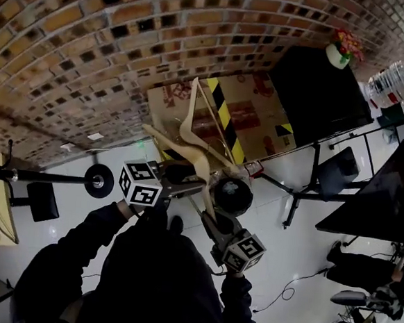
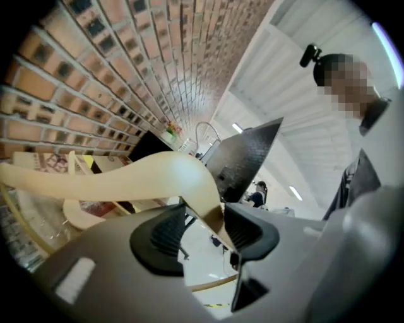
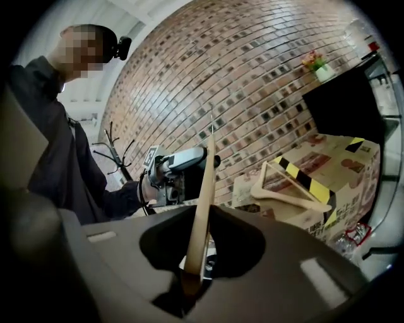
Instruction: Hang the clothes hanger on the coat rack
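Observation:
A pale wooden hanger (image 1: 200, 161) is held up in front of me, edge-on in the right gripper view (image 3: 203, 202). My right gripper (image 1: 209, 213) is shut on its lower end, the wood pinched between the jaws (image 3: 194, 272). My left gripper (image 1: 197, 185) stands open around the hanger's curved arm (image 2: 158, 173); the wood runs between the pads and lies against the right-hand one (image 2: 243, 228). The black coat rack (image 3: 112, 149) stands by the brick wall to the left; in the head view its pole (image 1: 41, 176) and round base (image 1: 99, 180) are left of the grippers.
A second wooden hanger (image 3: 287, 187) lies on a cardboard box (image 1: 251, 116) with yellow-black tape against the brick wall. A black cabinet (image 1: 319, 90) carries a flower pot (image 1: 342, 50). A round black base (image 1: 233, 194) and black stands are on the white floor to the right.

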The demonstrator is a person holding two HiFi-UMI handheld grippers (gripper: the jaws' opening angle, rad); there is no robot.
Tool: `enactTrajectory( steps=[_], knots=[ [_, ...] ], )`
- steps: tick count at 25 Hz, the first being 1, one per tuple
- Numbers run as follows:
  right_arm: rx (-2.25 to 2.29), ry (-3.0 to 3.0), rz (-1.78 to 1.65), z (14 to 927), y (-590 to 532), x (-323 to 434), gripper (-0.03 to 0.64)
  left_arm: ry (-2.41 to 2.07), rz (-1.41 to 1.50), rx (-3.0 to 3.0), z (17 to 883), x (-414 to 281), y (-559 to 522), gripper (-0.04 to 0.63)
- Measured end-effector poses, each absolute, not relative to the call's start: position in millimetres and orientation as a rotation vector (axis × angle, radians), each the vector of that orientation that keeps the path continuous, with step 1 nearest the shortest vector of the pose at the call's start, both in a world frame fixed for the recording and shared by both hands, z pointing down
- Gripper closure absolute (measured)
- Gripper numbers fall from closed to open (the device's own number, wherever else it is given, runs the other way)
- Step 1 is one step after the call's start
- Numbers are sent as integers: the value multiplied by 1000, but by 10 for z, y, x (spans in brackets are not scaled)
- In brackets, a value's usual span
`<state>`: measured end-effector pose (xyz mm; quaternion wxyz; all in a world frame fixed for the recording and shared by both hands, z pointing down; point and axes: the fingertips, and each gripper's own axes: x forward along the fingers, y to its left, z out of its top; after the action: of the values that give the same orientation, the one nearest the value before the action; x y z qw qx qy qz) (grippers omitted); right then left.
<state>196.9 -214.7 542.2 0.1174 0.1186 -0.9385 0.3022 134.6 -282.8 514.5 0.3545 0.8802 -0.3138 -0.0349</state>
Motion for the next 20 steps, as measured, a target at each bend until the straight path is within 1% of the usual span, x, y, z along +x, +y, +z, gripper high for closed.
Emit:
enactTrajectory(
  steps=[3,7,20],
  knots=[
    [190,-2738,810,5448,-1840,1963,558,-958,-134,2216,5145,1269,-2452,397],
    [-47,-2725,695,5447,-1456,1762,558,-1170,-192,2122,5129,967,-1932,394],
    [-556,-2630,355,5306,-419,699,558,-1679,-372,1813,4940,-235,-463,382]
  ],
)
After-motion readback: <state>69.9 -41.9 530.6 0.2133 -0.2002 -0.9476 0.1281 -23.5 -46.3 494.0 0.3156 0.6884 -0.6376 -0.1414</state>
